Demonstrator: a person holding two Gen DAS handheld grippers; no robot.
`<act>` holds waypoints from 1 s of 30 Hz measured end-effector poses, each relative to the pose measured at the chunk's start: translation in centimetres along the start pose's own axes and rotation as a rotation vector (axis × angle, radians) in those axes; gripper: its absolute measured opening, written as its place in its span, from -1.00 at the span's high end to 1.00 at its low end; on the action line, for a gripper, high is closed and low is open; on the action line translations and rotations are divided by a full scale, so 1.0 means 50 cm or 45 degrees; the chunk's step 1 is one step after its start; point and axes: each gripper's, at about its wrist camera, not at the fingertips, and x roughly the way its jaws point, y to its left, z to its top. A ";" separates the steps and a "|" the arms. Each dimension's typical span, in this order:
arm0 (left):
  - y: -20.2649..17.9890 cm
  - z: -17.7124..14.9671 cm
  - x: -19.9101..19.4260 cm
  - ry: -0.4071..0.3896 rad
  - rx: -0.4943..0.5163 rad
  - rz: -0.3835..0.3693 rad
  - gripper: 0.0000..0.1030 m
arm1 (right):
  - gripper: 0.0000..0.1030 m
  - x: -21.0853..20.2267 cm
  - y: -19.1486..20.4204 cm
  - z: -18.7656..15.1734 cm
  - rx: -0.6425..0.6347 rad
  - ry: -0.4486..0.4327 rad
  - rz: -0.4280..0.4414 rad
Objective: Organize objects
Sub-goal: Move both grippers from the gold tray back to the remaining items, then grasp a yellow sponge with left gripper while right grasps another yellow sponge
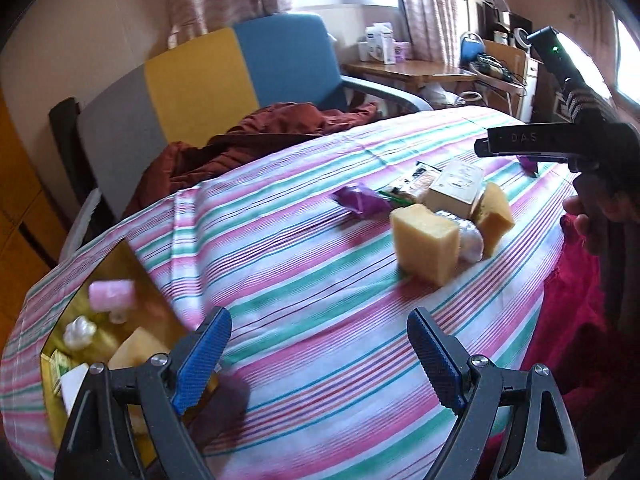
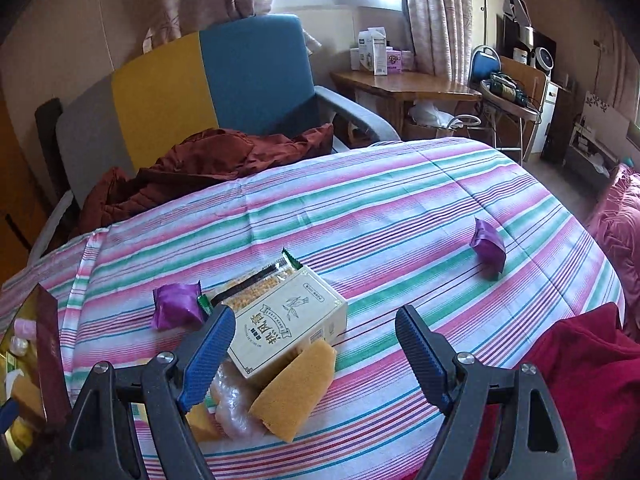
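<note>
Your left gripper [image 1: 320, 354] has its fingers spread, empty, above the striped cloth [image 1: 304, 280]; your right gripper [image 2: 316, 354] gapes likewise. Just beyond the right fingers, a sponge wedge [image 2: 296, 392] leans against the cream box [image 2: 286, 322], whose long axis runs diagonally away leftward. Farther right lies a purple packet [image 2: 488, 249].
</note>
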 end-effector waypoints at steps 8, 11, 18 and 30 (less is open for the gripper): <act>-0.044 0.046 0.062 0.006 0.046 -0.137 -0.84 | -0.62 0.024 -0.035 -0.004 0.108 0.092 0.001; -0.059 0.062 0.087 0.006 0.079 -0.177 -0.85 | -0.62 0.029 -0.042 -0.004 0.135 0.112 0.022; -0.093 0.100 0.138 -0.005 0.137 -0.310 -0.94 | -0.62 0.037 -0.058 -0.003 0.190 0.135 0.049; -0.103 0.106 0.225 0.115 0.011 -0.524 -0.14 | -0.63 0.067 -0.051 -0.013 0.190 0.233 0.117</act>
